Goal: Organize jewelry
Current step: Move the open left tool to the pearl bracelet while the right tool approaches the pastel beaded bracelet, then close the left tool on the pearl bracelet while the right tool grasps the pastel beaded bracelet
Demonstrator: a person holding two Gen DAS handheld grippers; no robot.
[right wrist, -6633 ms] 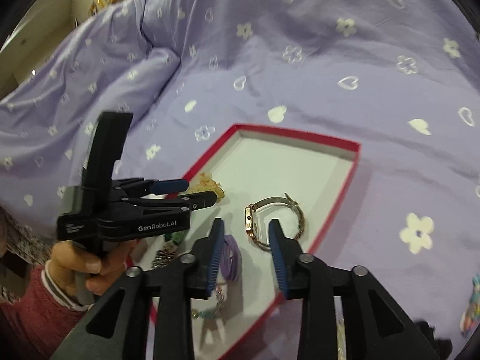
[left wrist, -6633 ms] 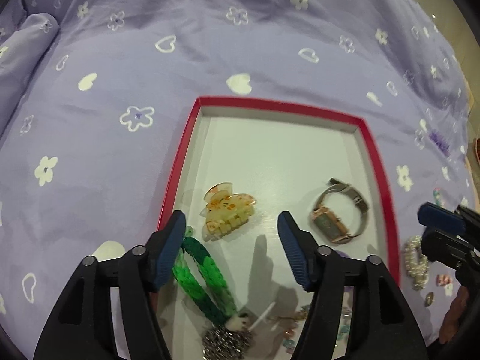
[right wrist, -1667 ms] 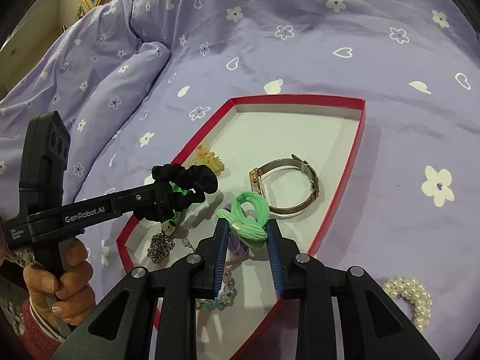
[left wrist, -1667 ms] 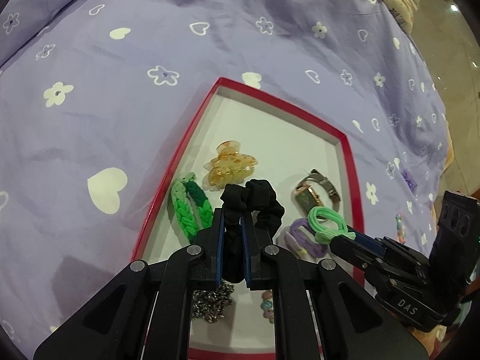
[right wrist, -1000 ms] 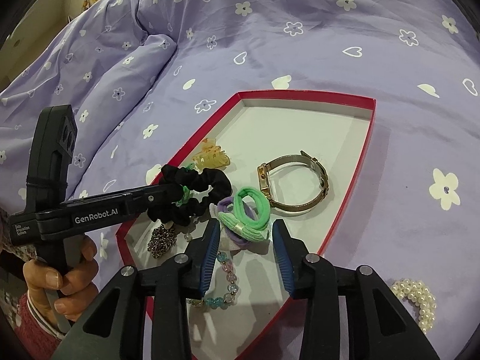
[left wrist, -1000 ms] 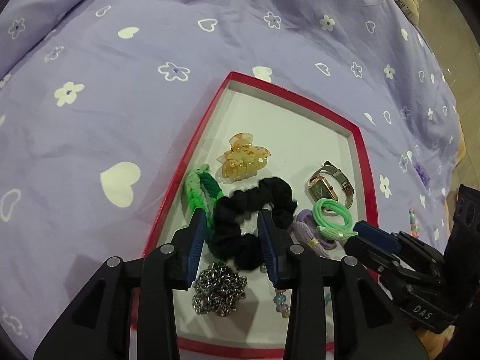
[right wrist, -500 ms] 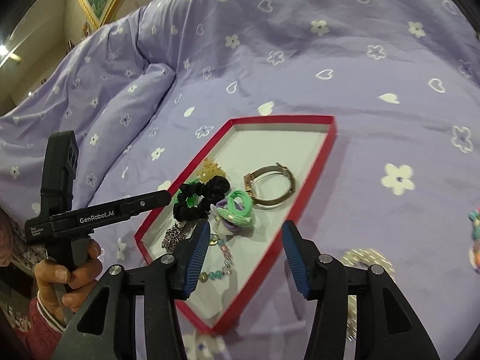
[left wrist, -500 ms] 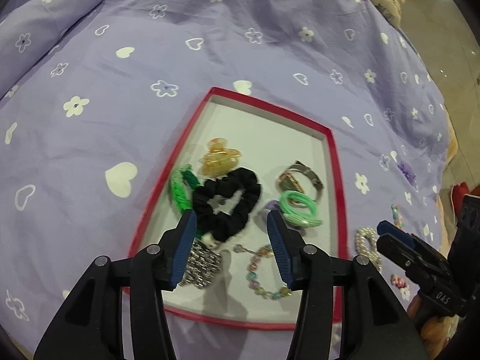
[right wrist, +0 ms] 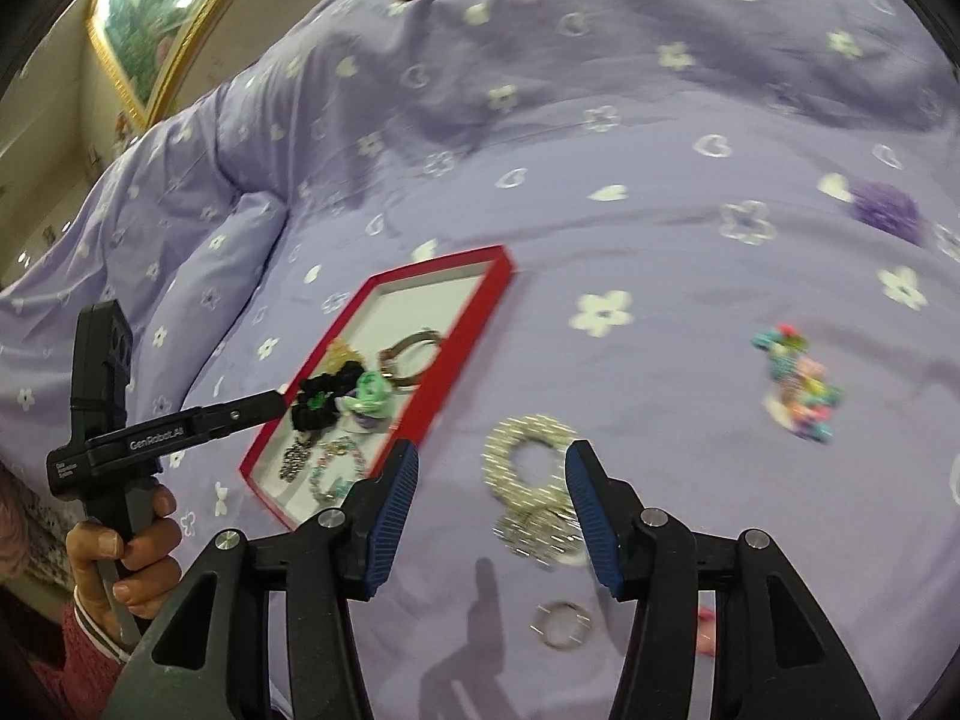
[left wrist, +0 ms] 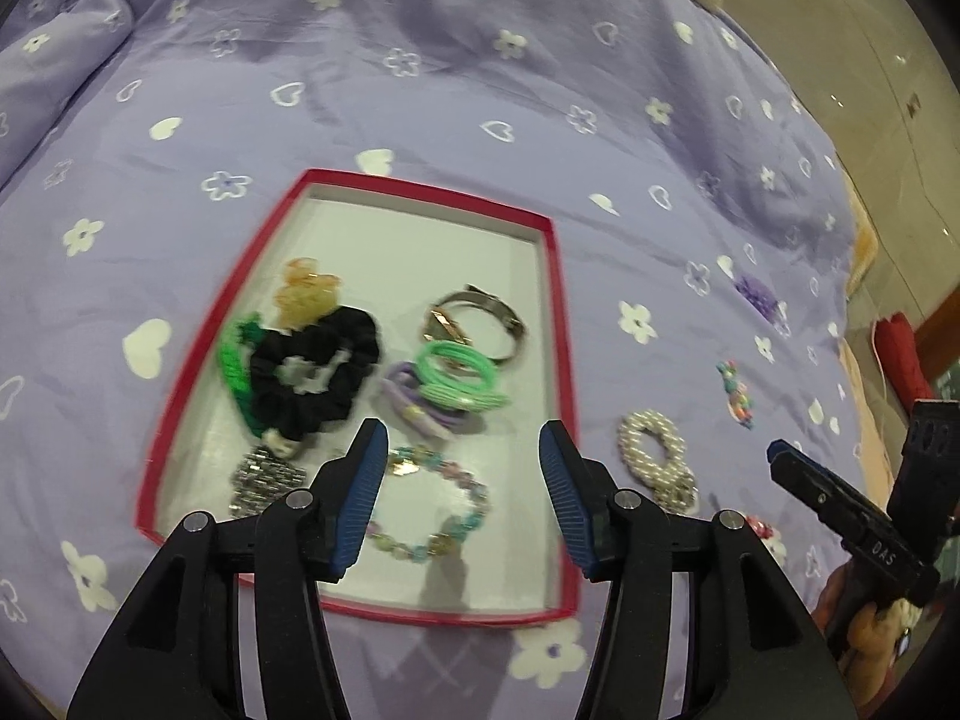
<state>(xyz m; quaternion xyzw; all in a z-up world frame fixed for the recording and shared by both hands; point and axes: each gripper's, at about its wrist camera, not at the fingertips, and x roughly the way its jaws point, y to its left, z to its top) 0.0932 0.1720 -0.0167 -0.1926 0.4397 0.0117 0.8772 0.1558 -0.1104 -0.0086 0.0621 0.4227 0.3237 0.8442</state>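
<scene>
A red-rimmed tray [left wrist: 558, 324] [right wrist: 456, 336] lies on the purple bedspread. It holds a black scrunchie [left wrist: 324, 372], a mint hair tie [left wrist: 462, 375], a lilac hair tie [left wrist: 414, 414], a watch [left wrist: 474, 324], an amber claw clip [left wrist: 303, 294], a green braided band [left wrist: 231, 360], a bead bracelet [left wrist: 432, 504] and a silver chain [left wrist: 261, 477]. My left gripper [left wrist: 459, 504] is open and empty above the tray's near end. My right gripper [right wrist: 489, 516] is open and empty just above a pearl bracelet [right wrist: 528, 480] [left wrist: 657, 456] lying on the bedspread right of the tray.
On the bedspread right of the tray lie a colourful bead piece [right wrist: 801, 390] [left wrist: 735, 396], a purple scrunchie [right wrist: 885, 213] [left wrist: 756, 291], a small silver ring [right wrist: 561, 624] and a small pink item [right wrist: 705, 630]. A framed picture [right wrist: 156, 18] hangs at the far left.
Both grippers let go of the black scrunchie and the mint hair tie in the tray and opened wide. The right gripper swung right over the pearl bracelet. The left drew back.
</scene>
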